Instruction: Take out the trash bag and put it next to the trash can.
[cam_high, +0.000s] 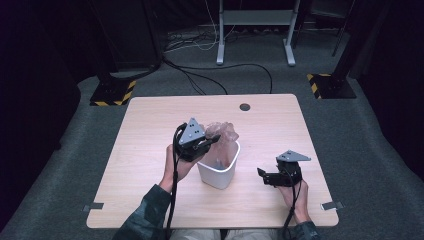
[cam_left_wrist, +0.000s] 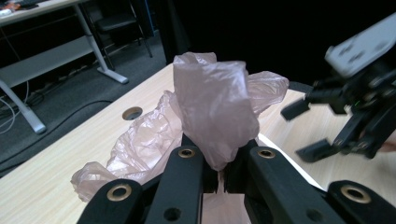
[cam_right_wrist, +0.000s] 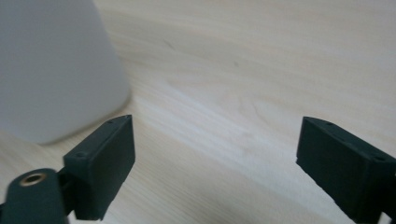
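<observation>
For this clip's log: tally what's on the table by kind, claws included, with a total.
White bin: 1
Pink plastic bag: 1, pinched in the left claw over the bin
Claws: 2, the right claw open and empty beside the bin
Total: 4

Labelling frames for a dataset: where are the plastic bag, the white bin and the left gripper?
plastic bag (cam_left_wrist: 212, 107): left gripper view, raised crumpled fold.
white bin (cam_high: 218, 176): high view, near outer wall.
left gripper (cam_left_wrist: 220, 173): left gripper view, between its fingertips.

The high view looked forward and down on the whole wooden table (cam_high: 150, 130). Both gripper views sat close, looking along their jaws; the white bin (cam_right_wrist: 51, 70) appeared in the high view too.
</observation>
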